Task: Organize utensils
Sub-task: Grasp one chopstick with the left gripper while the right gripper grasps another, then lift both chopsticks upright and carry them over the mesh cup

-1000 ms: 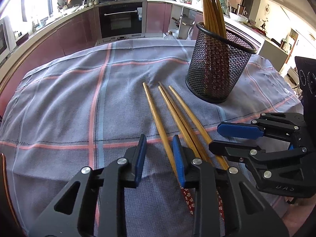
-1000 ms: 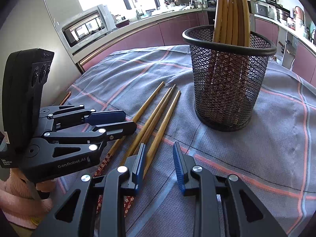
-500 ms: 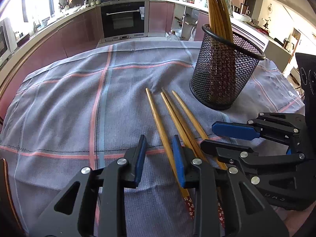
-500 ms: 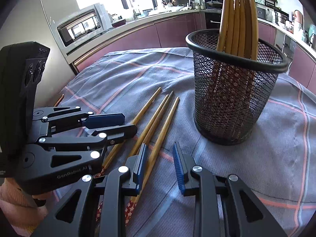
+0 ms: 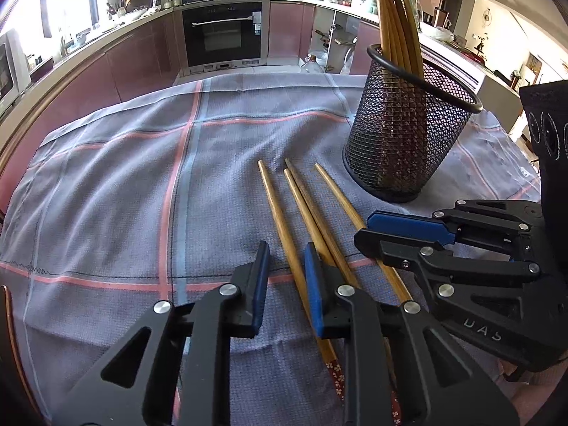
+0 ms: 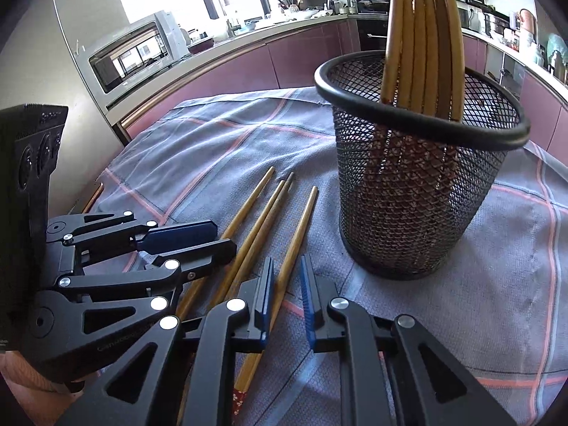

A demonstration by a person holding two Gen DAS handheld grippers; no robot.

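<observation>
Two handheld grippers work low over a kitchen table draped in a grey cloth (image 5: 106, 184) crossed with pink and blue stripes. Four loose wooden chopsticks (image 5: 301, 213) lie side by side on the cloth, their narrow tips pointing toward a black mesh holder (image 5: 404, 142), their patterned red ends nearest the cameras. The holder stands upright just beyond the tips, near but not touching them, and carries a bundle of matching chopsticks (image 5: 394, 17) that lean against its rim.

The left gripper (image 5: 284, 284) hangs above the cloth with its blue-padded jaws parted; the leftmost loose chopstick runs up through the gap between the pads, and the middle pair passes under the right-hand finger. Whether the pads touch the wood cannot be told.

The right gripper (image 6: 285, 291) is likewise spread, its jaws straddling the rightmost chopstick in the right wrist view, with the stick lying close against the left-hand pad. Nothing is clamped in either tool. In the left wrist view the right gripper (image 5: 369, 230) reaches in from the side, its fingertips over the rightmost chopstick.

Behind the table run purple-fronted kitchen cabinets (image 5: 135, 67), a built-in black oven (image 5: 223, 35) and, in the right wrist view, a silver microwave (image 6: 135, 56) on the counter beneath a bright window.
</observation>
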